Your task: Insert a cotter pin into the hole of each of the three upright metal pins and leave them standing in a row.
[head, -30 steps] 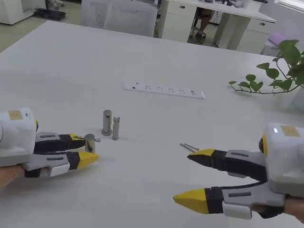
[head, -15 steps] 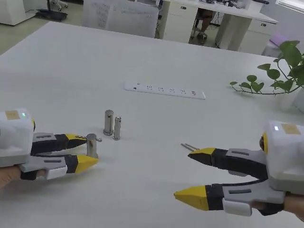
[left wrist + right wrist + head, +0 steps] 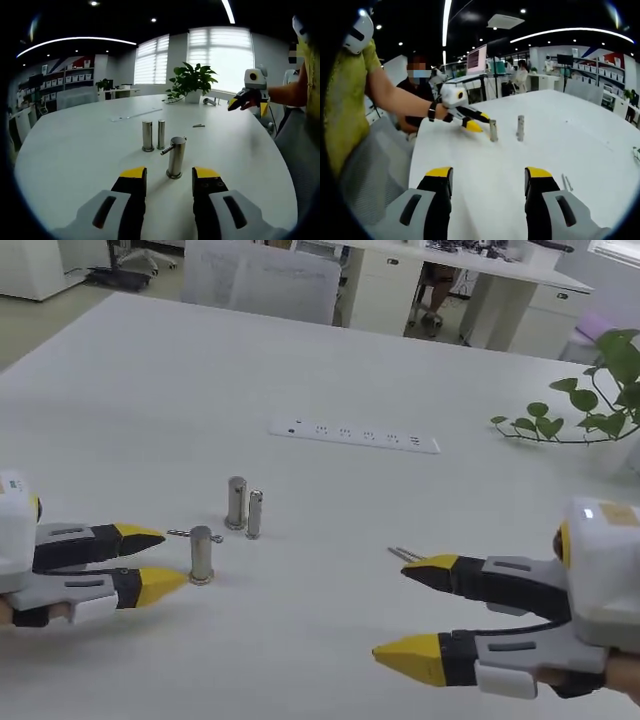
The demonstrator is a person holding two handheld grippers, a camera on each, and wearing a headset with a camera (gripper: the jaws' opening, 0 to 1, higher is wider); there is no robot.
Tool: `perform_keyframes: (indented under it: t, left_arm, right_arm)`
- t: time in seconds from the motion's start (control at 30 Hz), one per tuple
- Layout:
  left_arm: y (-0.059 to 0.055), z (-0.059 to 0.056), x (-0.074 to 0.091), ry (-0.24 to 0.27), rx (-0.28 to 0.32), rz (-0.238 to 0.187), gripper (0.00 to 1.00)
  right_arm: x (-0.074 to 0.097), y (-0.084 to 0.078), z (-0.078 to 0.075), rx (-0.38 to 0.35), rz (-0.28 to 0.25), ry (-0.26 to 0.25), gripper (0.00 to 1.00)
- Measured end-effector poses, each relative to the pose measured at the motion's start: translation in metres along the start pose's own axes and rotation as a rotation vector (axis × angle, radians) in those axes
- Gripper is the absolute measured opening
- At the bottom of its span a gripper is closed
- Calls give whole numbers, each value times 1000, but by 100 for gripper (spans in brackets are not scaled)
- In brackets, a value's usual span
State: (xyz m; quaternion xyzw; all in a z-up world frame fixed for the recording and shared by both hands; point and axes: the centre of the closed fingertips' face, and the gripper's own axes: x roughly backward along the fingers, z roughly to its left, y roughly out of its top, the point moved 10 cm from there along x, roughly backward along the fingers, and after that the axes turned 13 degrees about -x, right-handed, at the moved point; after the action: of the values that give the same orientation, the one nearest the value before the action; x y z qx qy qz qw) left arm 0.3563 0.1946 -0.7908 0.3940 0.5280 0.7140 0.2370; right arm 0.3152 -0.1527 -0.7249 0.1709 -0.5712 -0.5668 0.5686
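Three upright metal pins stand on the white table (image 3: 330, 360). The nearest pin (image 3: 202, 555) (image 3: 175, 157) carries a cotter pin (image 3: 184, 534) through the hole at its top. Two bare pins (image 3: 236, 502) (image 3: 255, 513) stand close together behind it. My left gripper (image 3: 165, 558) (image 3: 169, 180) is open, its tips just short of the nearest pin and touching nothing. Two loose cotter pins (image 3: 403, 554) (image 3: 566, 182) lie by the upper tip of my right gripper (image 3: 400, 612) (image 3: 489, 177), which is open and holds nothing.
A white power strip (image 3: 355, 435) lies beyond the pins. A potted plant (image 3: 590, 410) trails over the table's right edge. Chairs and desks stand past the far edge. A person's arm (image 3: 395, 97) holds the left gripper (image 3: 470, 120).
The left gripper has drawn back to the left, off the nearest pin, which now stands free beyond its tips. The right gripper has stayed put. The head camera has shifted slightly.
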Motion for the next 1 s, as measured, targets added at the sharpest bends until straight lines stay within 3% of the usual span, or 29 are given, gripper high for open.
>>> perform_keyframes:
  t: [0.3,0.47,0.73,1.0]
  left_arm:
    - [5,-10,18,23,9,-14,35]
    - [14,-9,33,46,5,-36,35]
    - [35,15,52,85,-20,-68,34]
    - [50,44,40,81,-48,-83,33]
  right_arm:
    - [1,6,2,7,-10,-2,59]
    - [2,7,3,10,-12,0,59]
    - [2,6,6,4,-19,4,59]
    - [3,4,6,-1,-13,0,59]
